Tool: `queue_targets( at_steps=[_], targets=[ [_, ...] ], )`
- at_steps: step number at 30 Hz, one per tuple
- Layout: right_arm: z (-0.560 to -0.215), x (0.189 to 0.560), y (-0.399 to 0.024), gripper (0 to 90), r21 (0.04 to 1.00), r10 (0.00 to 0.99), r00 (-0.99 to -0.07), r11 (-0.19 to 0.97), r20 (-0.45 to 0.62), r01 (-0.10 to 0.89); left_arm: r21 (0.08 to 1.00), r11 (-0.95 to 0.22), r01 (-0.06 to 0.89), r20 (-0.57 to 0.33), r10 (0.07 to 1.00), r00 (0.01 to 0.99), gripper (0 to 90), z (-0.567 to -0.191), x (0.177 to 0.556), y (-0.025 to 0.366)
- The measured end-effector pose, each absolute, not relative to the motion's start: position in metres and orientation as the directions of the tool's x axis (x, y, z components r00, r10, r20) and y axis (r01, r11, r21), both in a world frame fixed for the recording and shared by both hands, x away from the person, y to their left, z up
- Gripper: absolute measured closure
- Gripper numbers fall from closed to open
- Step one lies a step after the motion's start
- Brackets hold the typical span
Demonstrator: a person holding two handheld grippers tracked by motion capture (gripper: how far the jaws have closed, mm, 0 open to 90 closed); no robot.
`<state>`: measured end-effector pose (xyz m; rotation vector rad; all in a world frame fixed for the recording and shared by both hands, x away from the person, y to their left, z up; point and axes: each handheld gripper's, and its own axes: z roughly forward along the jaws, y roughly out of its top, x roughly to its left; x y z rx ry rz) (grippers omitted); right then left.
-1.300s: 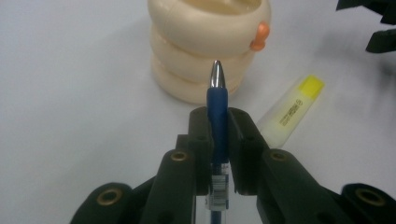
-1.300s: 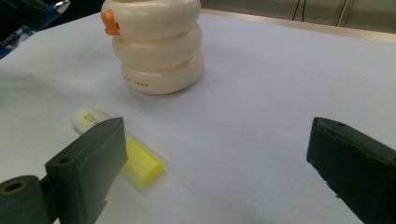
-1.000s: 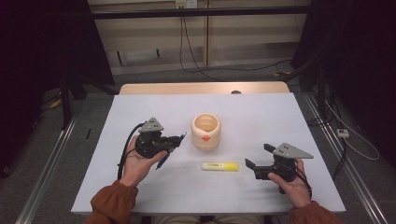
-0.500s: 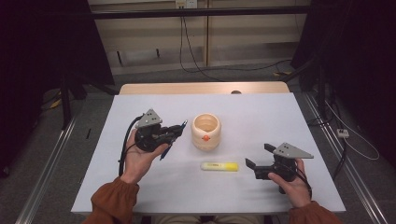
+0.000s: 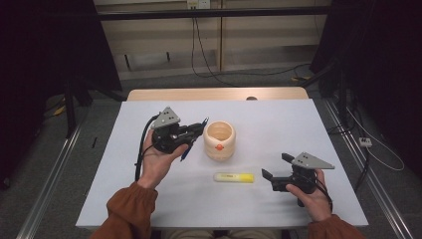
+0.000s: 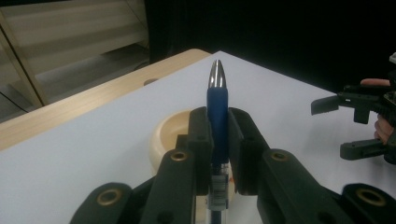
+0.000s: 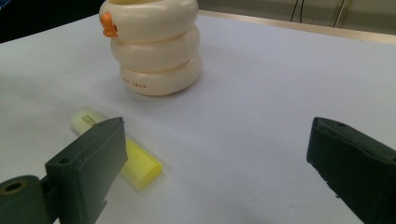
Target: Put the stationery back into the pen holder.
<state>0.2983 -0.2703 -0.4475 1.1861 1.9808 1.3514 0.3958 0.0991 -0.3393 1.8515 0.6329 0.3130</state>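
My left gripper (image 5: 195, 130) is shut on a blue pen (image 6: 217, 116), whose silver tip points up and forward, just left of a cream ringed cup (image 5: 219, 140) with an orange duck bill. The cup's rim (image 6: 173, 133) sits right behind the jaws in the left gripper view. A yellow highlighter (image 5: 233, 177) lies flat in front of the cup. My right gripper (image 5: 272, 170) rests low at the right, jaws wide open with nothing between them; the highlighter (image 7: 133, 161) lies by its left jaw and the cup (image 7: 156, 44) stands farther off.
The white table top (image 5: 278, 124) has a wooden strip (image 5: 214, 94) along its far edge. Cables lie on the floor beyond, and metal rails run along both sides of the table.
My left hand has lifted the pen and carried it up and to the right, closer to the cup. The right hand, cup and highlighter have stayed put.
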Motion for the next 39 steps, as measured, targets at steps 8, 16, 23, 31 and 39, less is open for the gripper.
queue_targets(
  at_steps=[8,16,23,31,39],
  targets=[
    [-0.448,0.298,-0.270,4.9,0.907,0.849,-0.520,0.145,0.091,0.395,0.936,-0.235,0.264,-0.090,0.563,0.822,80.5,-0.335,0.402,0.090],
    [-0.448,0.298,-0.270,4.9,0.907,0.849,-0.520,0.142,0.094,0.397,0.940,-0.233,0.249,-0.088,0.539,0.837,80.4,-0.331,0.411,0.076],
    [-0.448,0.298,-0.271,4.9,0.908,0.848,-0.521,0.141,0.095,0.395,0.944,-0.218,0.249,-0.094,0.545,0.833,80.4,-0.325,0.419,0.065],
    [-0.448,0.299,-0.271,4.9,0.907,0.849,-0.519,0.138,0.099,0.398,0.949,-0.182,0.257,-0.117,0.556,0.823,80.4,-0.323,0.431,0.052],
    [-0.448,0.299,-0.271,4.9,0.906,0.849,-0.519,0.138,0.099,0.399,0.953,-0.156,0.258,-0.133,0.551,0.824,80.4,-0.321,0.444,0.037]
  ],
)
